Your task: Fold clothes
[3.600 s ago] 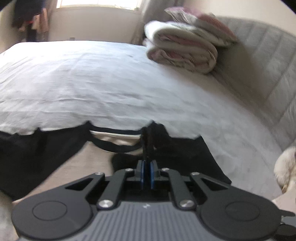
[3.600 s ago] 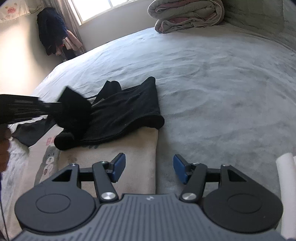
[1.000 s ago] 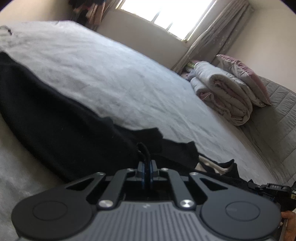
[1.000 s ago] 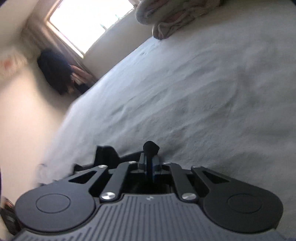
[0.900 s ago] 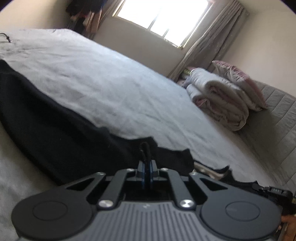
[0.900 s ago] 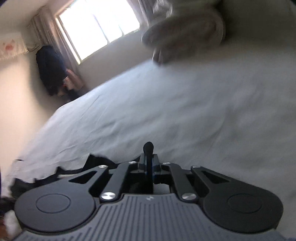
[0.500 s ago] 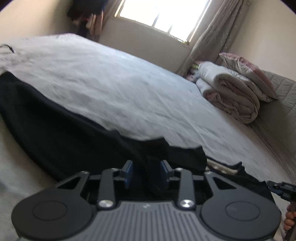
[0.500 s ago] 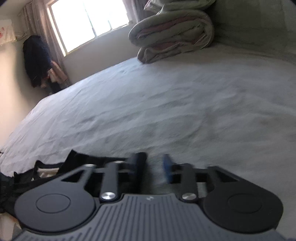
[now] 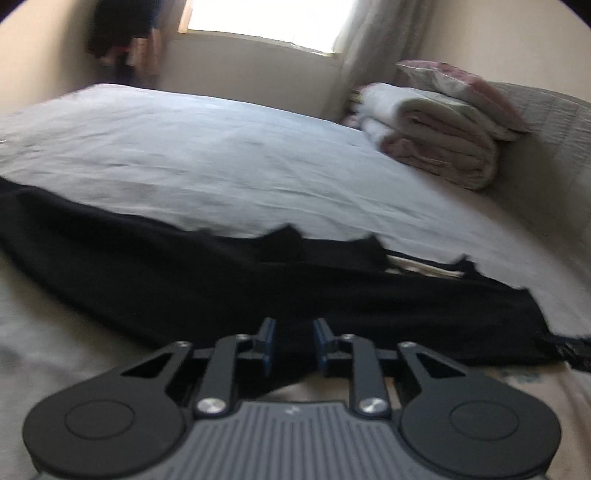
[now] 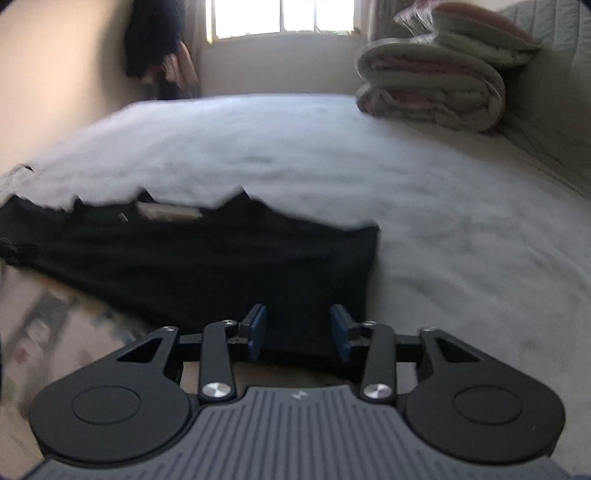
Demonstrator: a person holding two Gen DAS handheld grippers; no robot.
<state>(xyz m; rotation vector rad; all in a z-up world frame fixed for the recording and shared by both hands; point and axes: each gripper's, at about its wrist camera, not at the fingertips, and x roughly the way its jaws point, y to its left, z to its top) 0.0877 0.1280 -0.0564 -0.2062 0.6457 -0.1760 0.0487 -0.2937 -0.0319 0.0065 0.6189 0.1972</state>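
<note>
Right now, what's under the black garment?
The black garment lies on a beige printed cloth, which shows along its near edge, and on the grey bed sheet. How far the beige cloth runs beneath is covered. Both grippers are open.

Garment (image 10: 207, 258) apparently lies on bed (image 10: 443, 192).

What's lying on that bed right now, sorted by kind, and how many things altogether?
Black garment: 1
Beige cloth under it: 1
Folded quilt: 1
Pillow on the quilt: 1
Total: 4
</note>
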